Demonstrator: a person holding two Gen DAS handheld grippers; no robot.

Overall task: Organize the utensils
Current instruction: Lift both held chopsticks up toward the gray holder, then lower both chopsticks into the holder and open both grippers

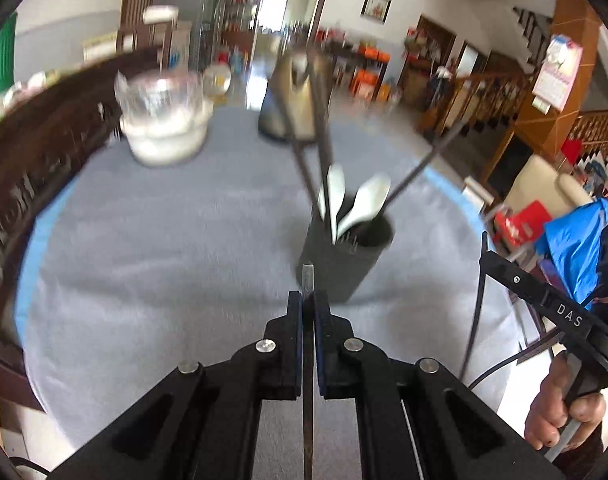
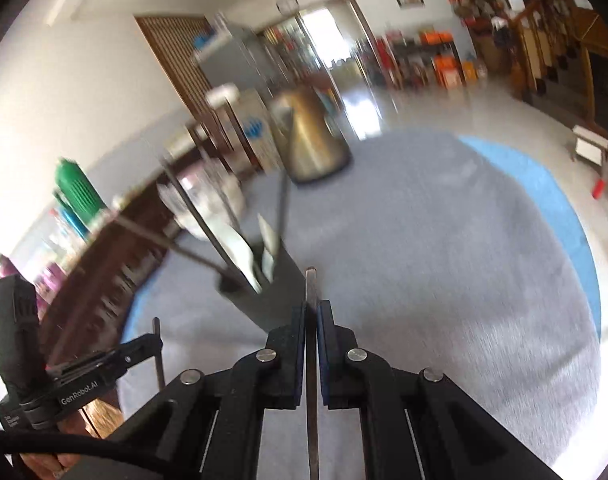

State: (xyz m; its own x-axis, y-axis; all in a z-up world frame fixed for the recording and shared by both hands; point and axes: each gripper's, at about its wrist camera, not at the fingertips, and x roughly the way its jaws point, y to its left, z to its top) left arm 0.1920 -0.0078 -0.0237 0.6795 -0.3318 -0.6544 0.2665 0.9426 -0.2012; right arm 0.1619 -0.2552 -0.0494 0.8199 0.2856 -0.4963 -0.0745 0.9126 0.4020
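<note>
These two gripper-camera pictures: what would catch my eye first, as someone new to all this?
Probably the black gripper filling the bottom of the left view, shut on a thin dark chopstick; the right gripper grips another chopstick the same way. Just beyond, on the round grey table, stands a dark holder bristling with white spoons and more chopsticks. Farther back sit a metal kettle and a glass jar.

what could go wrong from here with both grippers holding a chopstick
1. The left gripper and right gripper each pinch a thin dark chopstick edge-on. A grip that narrow may let it pivot or slip out.
2. The black holder already has white spoons and chopsticks splayed outward, so a new stick could catch on them and tip the holder.
3. The two grippers are close together, so they might bump when both head for the holder.
</note>
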